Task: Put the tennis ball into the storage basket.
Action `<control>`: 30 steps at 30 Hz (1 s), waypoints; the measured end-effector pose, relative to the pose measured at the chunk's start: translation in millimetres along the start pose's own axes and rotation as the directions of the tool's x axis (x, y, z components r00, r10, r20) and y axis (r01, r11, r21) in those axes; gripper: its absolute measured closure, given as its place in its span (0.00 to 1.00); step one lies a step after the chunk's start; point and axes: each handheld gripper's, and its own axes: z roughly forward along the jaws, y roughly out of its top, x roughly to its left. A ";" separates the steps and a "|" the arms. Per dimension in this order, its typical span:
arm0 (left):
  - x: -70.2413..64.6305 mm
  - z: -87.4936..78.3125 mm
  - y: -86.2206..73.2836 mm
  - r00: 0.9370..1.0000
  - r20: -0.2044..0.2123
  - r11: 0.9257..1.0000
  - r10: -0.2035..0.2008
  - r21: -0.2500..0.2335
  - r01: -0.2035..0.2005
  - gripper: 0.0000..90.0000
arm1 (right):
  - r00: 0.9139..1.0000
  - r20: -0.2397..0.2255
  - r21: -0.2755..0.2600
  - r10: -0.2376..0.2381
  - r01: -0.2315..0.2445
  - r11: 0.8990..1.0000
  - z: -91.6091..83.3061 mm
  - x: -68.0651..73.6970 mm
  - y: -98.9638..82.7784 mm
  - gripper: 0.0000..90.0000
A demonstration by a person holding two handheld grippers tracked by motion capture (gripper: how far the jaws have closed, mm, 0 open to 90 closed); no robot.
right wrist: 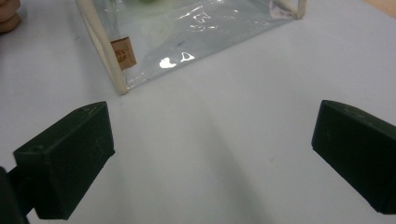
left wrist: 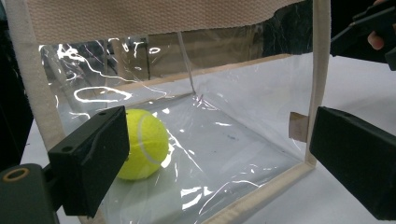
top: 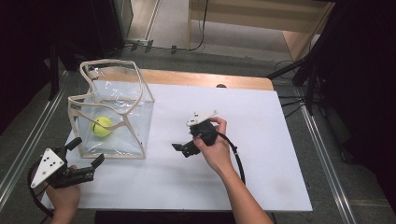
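We see the yellow tennis ball [top: 102, 126] lying on the floor of the clear plastic bag [top: 122, 138], left of centre in the high view. Our left gripper [top: 86, 152], lower left, stands spread beside the bag; our right gripper [top: 180, 148], mid-frame on the white tabletop [top: 261, 154], is spread too, holding nothing.

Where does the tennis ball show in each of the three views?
High view: the ball lies left of centre, inside the clear bag, near its left wall.
Left gripper view: lower left, on the bag's floor, just right of the left jaw.
Right gripper view: a blurred green patch at the top edge, likely the ball.
Shared landmark: the bag's small brown tag.
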 end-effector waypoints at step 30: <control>-0.2 0.1 -0.1 1.000 -0.001 1.000 0.001 0.001 -0.001 0.06 | 0.984 0.089 -0.109 0.154 -0.144 0.984 -47.5 -20.9 -82.2 0.00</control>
